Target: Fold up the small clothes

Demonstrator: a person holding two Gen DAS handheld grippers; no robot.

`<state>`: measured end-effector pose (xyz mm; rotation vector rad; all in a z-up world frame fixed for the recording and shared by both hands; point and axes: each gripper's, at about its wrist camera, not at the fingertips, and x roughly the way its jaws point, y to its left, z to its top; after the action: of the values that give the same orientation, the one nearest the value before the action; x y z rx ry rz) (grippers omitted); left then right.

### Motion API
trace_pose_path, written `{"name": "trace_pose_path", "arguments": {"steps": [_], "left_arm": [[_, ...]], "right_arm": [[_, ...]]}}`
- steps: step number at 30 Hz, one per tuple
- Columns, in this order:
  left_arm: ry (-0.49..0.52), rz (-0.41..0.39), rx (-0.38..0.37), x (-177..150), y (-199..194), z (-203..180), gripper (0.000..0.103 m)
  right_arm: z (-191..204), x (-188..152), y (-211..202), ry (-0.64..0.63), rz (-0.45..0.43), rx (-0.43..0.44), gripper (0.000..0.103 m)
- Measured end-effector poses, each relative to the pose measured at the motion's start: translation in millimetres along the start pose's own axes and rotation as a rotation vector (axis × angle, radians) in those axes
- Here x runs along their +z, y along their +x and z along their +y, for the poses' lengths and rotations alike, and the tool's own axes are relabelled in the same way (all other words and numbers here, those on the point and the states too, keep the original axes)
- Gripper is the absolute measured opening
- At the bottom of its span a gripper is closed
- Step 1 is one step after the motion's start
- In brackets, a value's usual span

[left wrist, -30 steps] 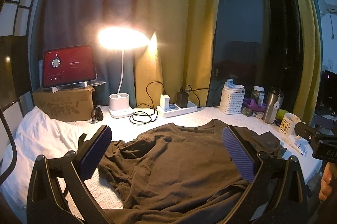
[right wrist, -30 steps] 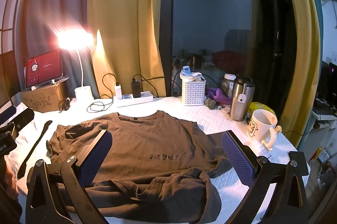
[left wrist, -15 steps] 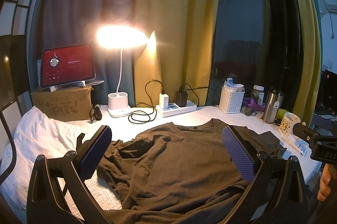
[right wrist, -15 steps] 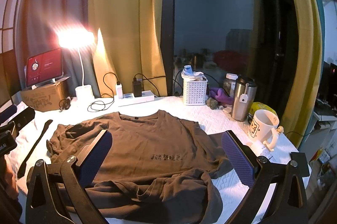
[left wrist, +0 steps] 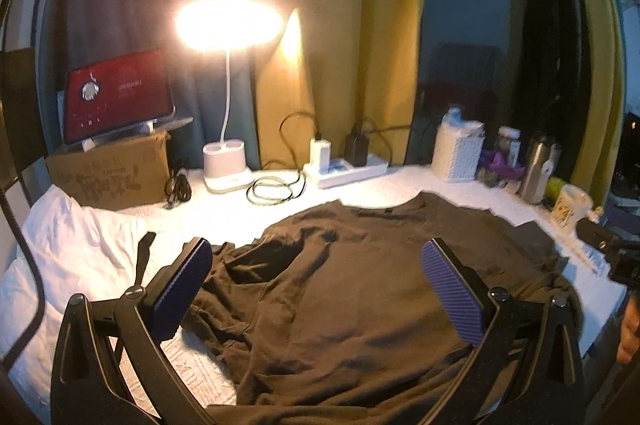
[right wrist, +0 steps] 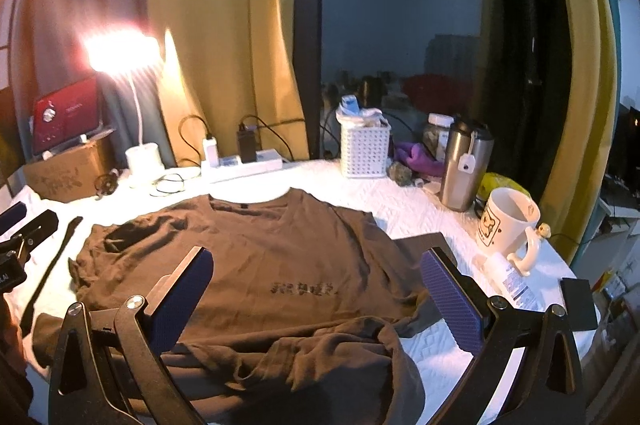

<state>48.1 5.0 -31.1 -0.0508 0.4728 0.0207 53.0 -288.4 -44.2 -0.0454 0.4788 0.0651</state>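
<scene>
1. A brown short-sleeved cotton T-shirt (right wrist: 280,265) lies spread face up on the white quilted counter (right wrist: 400,209), collar toward the curtains, with a line of dark printed characters across its chest.
2. The shirt's near hem is bunched and turned up in a rumpled ridge; the sleeve on the lamp side is creased.
3. The left gripper (left wrist: 316,289) hangs above the shirt with its purple ribbed pads (left wrist: 452,297) spread wide and nothing between them.
4. The right gripper (right wrist: 316,297) also hangs over the shirt, spread wide and empty.
5. In the right wrist view the other gripper's black body shows at the left edge, beside a narrow black strap (right wrist: 52,265) lying on the counter.
6. Behind the shirt stand a lit white gooseneck desk lamp (left wrist: 226,161), a white power strip with chargers (left wrist: 346,169), and a white perforated plastic basket (right wrist: 364,149).
7. A red-screened tablet (left wrist: 116,97) rests on a brown cardboard box (left wrist: 112,173).
8. To the right sit a stainless steel travel tumbler (right wrist: 464,165) and a white ceramic mug with a cartoon print (right wrist: 508,225).
</scene>
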Motion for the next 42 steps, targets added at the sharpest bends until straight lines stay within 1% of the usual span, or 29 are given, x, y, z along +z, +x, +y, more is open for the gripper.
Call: {"name": "trace_pose_path", "arguments": {"steps": [8, 15, 16, 17, 18, 22, 23, 24, 26, 27, 32, 34, 39, 42], "left_arm": [[-0.003, 0.098, 0.053, -1, 54, 18, 0.103], [-0.017, 0.16, 0.037, 2, 94, 20, 0.102], [-0.015, 0.169, 0.038, 2, 100, 20, 0.102], [-0.014, 0.174, 0.04, 2, 104, 19, 0.101], [-0.012, 0.182, 0.043, 3, 109, 18, 0.101], [-0.007, 0.204, 0.06, 5, 127, 16, 0.101], [-0.003, 0.207, 0.064, 5, 130, 16, 0.101], [0.001, 0.211, 0.07, 6, 133, 16, 0.101], [0.004, 0.221, 0.081, 7, 139, 16, 0.101], [0.005, 0.226, 0.086, 7, 142, 16, 0.101], [0.008, 0.251, 0.124, 7, 158, 19, 0.101], [0.01, 0.26, 0.132, 7, 165, 21, 0.101], [0.04, 0.285, 0.137, 15, 182, 22, 0.101], [0.063, 0.295, 0.135, 16, 188, 20, 0.101]], "right_arm": [[-25, -3, 55, 0.019, 0.098, -0.045, 0.103], [-56, -8, 103, 0.043, 0.183, -0.088, 0.103], [-62, -9, 110, 0.052, 0.196, -0.096, 0.102], [-68, -10, 116, 0.058, 0.208, -0.102, 0.097], [-75, -11, 123, 0.064, 0.223, -0.11, 0.096], [-104, -15, 145, 0.086, 0.258, -0.15, 0.095], [-109, -15, 149, 0.092, 0.263, -0.154, 0.093], [-116, -15, 154, 0.102, 0.269, -0.154, 0.089], [-129, -16, 167, 0.122, 0.294, -0.144, 0.083], [-134, -16, 173, 0.127, 0.303, -0.144, 0.083], [-160, -19, 195, 0.151, 0.337, -0.157, 0.082], [-169, -19, 206, 0.159, 0.351, -0.149, 0.082], [-181, -20, 229, 0.173, 0.392, -0.115, 0.082], [-177, -19, 238, 0.138, 0.4, -0.12, 0.081]]}}
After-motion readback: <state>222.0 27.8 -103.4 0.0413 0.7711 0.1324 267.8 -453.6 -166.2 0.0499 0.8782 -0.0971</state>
